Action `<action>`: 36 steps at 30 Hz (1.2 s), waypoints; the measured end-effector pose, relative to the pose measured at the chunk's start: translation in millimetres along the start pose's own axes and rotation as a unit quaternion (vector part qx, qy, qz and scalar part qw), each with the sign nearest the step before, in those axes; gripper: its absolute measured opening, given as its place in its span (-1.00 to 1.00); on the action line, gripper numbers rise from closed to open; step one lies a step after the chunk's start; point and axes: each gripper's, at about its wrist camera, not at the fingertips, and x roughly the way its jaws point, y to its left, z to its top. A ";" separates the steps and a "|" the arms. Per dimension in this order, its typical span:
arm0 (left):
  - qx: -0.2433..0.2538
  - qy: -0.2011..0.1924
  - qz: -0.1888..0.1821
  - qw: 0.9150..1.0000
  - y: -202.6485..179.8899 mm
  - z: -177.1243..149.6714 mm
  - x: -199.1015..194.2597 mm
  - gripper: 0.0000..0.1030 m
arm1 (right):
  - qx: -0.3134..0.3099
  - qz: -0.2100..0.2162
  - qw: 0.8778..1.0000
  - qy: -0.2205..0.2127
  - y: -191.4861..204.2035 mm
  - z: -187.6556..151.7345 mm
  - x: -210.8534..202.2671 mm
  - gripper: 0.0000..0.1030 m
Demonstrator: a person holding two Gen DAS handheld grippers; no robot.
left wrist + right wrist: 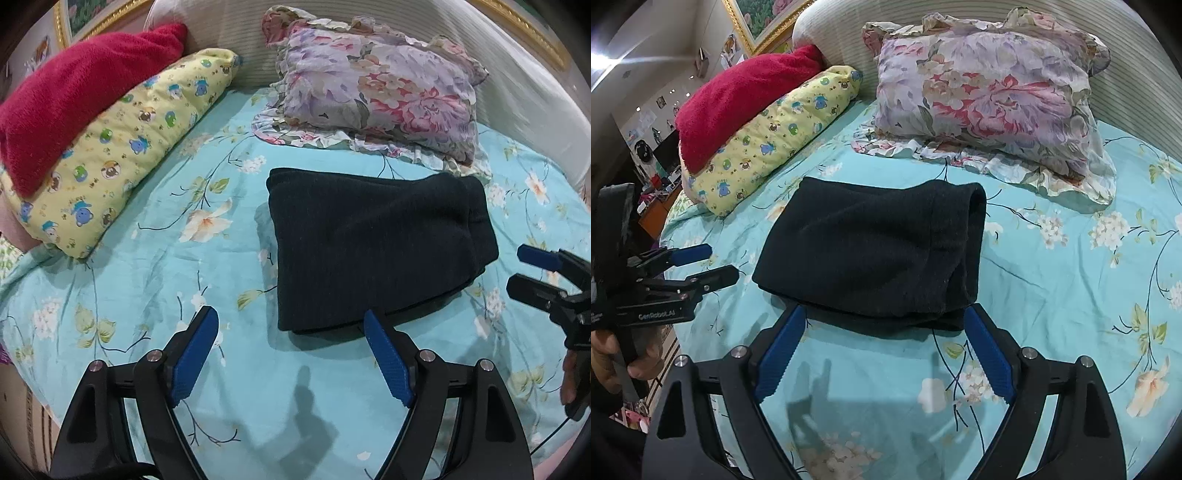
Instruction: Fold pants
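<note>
The dark navy pants (373, 243) lie folded into a compact rectangle on the turquoise floral bedsheet (147, 280); they also show in the right wrist view (879, 251). My left gripper (291, 317) is open and empty, held above the sheet just in front of the pants' near edge. My right gripper (884, 317) is open and empty, its blue pads (991, 358) flanking the pants' near edge without touching it. Each gripper shows in the other's view: the right gripper (524, 269) at the right edge, the left gripper (716, 264) at the left edge.
A floral pillow (380, 92) lies behind the pants against the striped headboard (240, 40). A yellow cartoon-print bolster (129, 147) with a red blanket (74, 96) on top lies at the left. The bed's edge drops off at the left.
</note>
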 end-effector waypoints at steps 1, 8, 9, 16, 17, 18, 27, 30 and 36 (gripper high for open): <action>0.003 0.000 0.003 1.000 -1.0 -0.9 0.1 0.59 | 0.000 -0.002 1.000 0.001 -0.3 -1.0 0.4 0.71; 0.015 0.005 0.016 1.000 -4.9 -11.6 4.6 0.59 | -0.010 -0.011 1.000 -0.001 2.2 -7.1 1.5 0.71; 0.016 0.005 0.017 1.000 -5.1 -12.5 5.1 0.59 | -0.013 -0.012 1.000 0.000 3.0 -7.8 2.1 0.71; 0.016 0.004 0.019 1.000 -5.9 -16.6 10.5 0.60 | -0.031 -0.026 0.999 0.002 9.3 -14.0 10.2 0.71; 0.015 0.006 0.020 1.000 -5.7 -17.0 11.5 0.60 | -0.031 -0.027 0.999 0.003 9.6 -14.7 11.6 0.72; 0.015 0.006 0.022 1.000 -5.6 -17.4 12.4 0.60 | -0.033 -0.028 0.999 0.005 10.0 -15.4 13.3 0.72; 0.011 0.007 0.028 1.000 -3.5 -17.8 17.2 0.61 | -0.038 -0.034 0.999 0.013 13.4 -15.1 24.1 0.72; 0.011 0.007 0.029 0.999 -3.1 -17.1 18.3 0.61 | -0.038 -0.033 0.999 0.014 14.7 -15.2 25.7 0.72; 0.012 0.007 0.027 1.000 -2.8 -15.7 21.2 0.61 | -0.039 -0.031 0.999 0.017 15.5 -15.4 28.6 0.72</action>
